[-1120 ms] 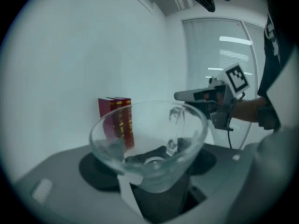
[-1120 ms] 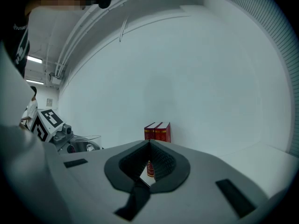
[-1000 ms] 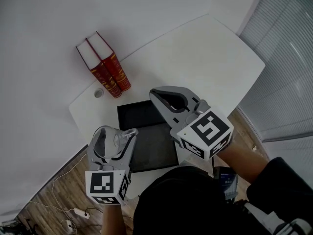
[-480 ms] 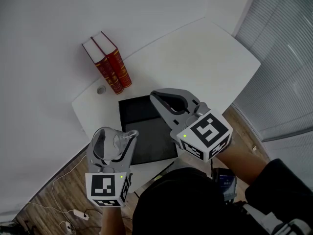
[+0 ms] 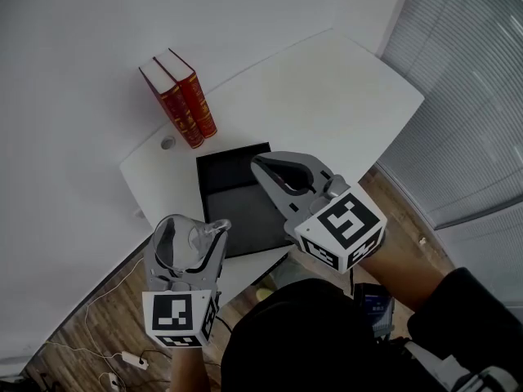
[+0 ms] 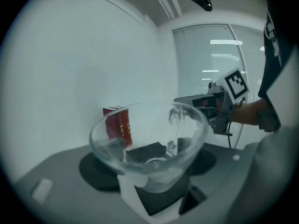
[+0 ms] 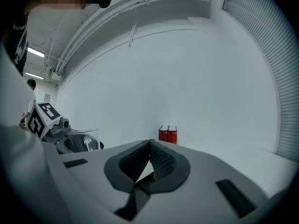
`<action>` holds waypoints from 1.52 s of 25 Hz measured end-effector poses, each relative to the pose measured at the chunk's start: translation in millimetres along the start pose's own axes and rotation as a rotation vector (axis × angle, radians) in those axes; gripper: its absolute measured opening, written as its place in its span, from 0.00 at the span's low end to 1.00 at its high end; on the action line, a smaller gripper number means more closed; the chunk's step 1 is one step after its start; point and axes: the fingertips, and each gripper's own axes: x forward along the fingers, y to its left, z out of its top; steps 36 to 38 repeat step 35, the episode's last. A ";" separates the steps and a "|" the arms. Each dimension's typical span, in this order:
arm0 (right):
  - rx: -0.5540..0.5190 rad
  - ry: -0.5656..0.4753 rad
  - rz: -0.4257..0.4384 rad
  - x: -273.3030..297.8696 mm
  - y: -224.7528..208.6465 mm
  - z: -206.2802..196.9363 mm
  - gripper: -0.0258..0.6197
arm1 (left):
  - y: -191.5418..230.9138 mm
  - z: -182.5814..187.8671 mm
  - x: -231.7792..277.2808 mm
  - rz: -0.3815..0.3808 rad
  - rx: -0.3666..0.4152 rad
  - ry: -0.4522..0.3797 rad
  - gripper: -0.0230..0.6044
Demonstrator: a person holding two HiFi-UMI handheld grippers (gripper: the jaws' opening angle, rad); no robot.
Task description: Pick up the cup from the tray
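A clear glass cup [image 5: 185, 237] with a handle sits between the jaws of my left gripper [image 5: 188, 233], which is shut on it. In the left gripper view the cup [image 6: 148, 139] fills the middle, its bowl resting between the two dark pads [image 6: 98, 172]. The black tray [image 5: 229, 182] lies on the white table [image 5: 327, 96], ahead of both grippers, with nothing visible in it. My right gripper [image 5: 261, 162] hangs above the tray's right side. Its fingertips meet in the right gripper view [image 7: 149, 144], with nothing between them.
Two red books [image 5: 181, 98] stand upright at the table's far left, beside a small round grommet [image 5: 167, 144]. Window blinds [image 5: 466, 96] run along the right. Wooden floor with white cables [image 5: 98, 333] shows at lower left, below the left gripper.
Both grippers have drawn back from the table, which now sits farther away. The left gripper, still holding the cup, has passed from over the tray's near corner to beyond the table's edge.
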 end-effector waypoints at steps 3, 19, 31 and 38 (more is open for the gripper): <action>-0.002 -0.001 -0.008 -9.5 9.0 -1.4 0.06 | -3.3 -2.1 -12.0 0.002 -0.004 -0.009 0.65; -0.011 -0.001 0.005 -29.6 38.6 -14.5 0.06 | -14.4 -12.5 -46.9 0.029 -0.018 -0.035 0.65; -0.029 -0.007 0.016 -28.9 44.6 -9.6 0.06 | -17.0 -11.3 -49.9 0.020 -0.005 -0.044 0.65; -0.033 -0.008 0.013 -32.2 45.0 -8.1 0.06 | -20.1 -8.9 -51.6 0.016 0.007 -0.047 0.65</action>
